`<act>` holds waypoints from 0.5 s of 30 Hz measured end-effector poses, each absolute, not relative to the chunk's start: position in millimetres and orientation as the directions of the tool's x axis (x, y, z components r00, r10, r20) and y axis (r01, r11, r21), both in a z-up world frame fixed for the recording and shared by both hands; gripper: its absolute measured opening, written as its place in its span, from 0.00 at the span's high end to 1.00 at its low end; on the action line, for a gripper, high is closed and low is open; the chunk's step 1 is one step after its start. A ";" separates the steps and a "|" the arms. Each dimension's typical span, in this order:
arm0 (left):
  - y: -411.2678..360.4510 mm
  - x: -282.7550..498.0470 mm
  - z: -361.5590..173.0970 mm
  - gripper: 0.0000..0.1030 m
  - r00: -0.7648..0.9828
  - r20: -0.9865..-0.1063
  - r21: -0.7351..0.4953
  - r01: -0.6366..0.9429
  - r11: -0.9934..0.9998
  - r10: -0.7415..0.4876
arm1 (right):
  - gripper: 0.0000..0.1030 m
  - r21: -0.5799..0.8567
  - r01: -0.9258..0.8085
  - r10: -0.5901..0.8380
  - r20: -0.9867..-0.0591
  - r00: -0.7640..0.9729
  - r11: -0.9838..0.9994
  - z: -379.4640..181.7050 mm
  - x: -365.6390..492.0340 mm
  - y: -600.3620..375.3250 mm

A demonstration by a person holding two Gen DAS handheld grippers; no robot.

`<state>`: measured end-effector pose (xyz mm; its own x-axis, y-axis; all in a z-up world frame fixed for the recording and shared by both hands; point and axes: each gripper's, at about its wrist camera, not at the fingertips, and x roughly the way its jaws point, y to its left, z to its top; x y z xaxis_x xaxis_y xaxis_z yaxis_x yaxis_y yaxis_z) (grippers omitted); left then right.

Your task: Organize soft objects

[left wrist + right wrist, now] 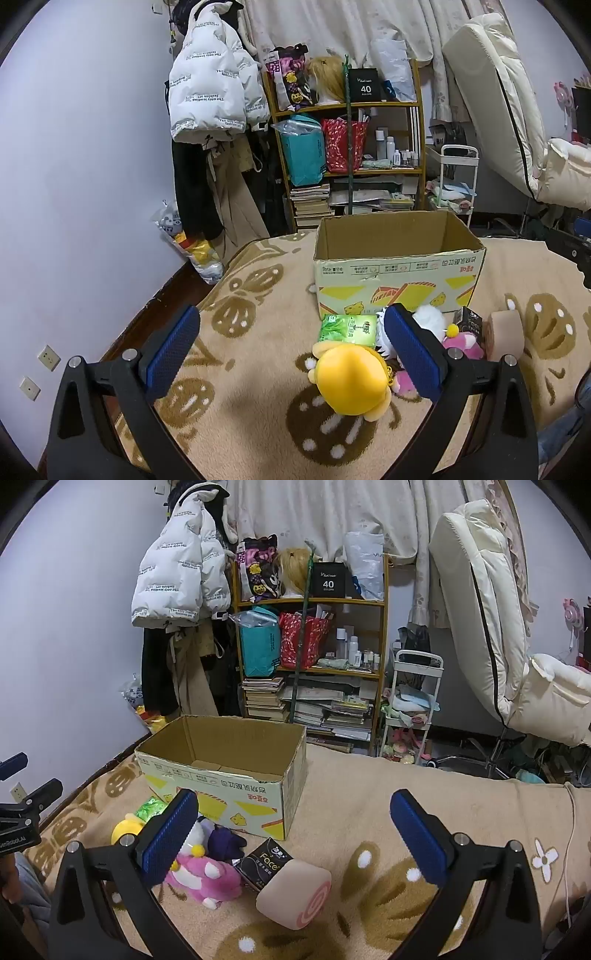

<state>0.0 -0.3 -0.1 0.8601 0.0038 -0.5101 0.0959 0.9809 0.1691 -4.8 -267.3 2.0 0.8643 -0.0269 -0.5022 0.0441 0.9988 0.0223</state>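
An open cardboard box (399, 280) stands on the patterned blanket; it also shows in the right wrist view (225, 771), and it looks empty. In front of it lie a yellow plush (351, 380), a green tissue pack (349, 328), a pink and white plush (207, 875), a dark purple plush (225, 843), a black tissue pack (264, 864) and a pink roll-shaped cushion (295, 893). My left gripper (291, 354) is open above the blanket, the yellow plush between its fingers. My right gripper (293, 838) is open over the roll cushion and black pack.
A wooden shelf (347, 147) with bags and books stands behind the bed by the curtain. Jackets (214, 85) hang at the wall. A white cart (410, 709) and a reclined cream chair (491, 627) stand at the right. The left gripper shows in the right wrist view (22, 805).
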 end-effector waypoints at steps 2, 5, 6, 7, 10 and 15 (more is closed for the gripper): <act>-0.2 -0.4 0.1 0.04 0.865 -0.502 0.170 0.094 0.981 0.004 | 0.00 0.025 0.044 -0.025 -0.503 0.864 0.999 1.9 -4.7 -267.1; -0.3 -0.4 0.0 0.04 0.866 -0.501 0.172 0.091 0.981 0.008 | 0.00 0.024 0.043 -0.025 -0.504 0.863 0.999 1.8 -4.7 -266.7; -0.4 -0.3 -0.1 0.04 0.865 -0.502 0.173 0.090 0.981 0.009 | 0.00 0.026 0.044 -0.025 -0.505 0.863 0.999 1.8 -4.4 -266.8; -0.5 -0.4 -0.2 0.04 0.864 -0.503 0.174 0.089 0.981 0.010 | 0.00 0.025 0.044 -0.025 -0.504 0.863 0.999 1.8 -4.4 -266.7; -0.6 1.6 -0.7 0.04 0.867 -0.499 0.177 0.082 0.981 0.017 | 0.00 0.025 0.044 -0.026 -0.505 0.863 0.999 1.7 -4.3 -266.4; -0.8 1.2 1.6 0.04 0.866 -0.500 0.178 0.082 0.981 0.018 | 0.00 0.023 0.043 -0.025 -0.504 0.863 0.999 2.0 -4.3 -267.0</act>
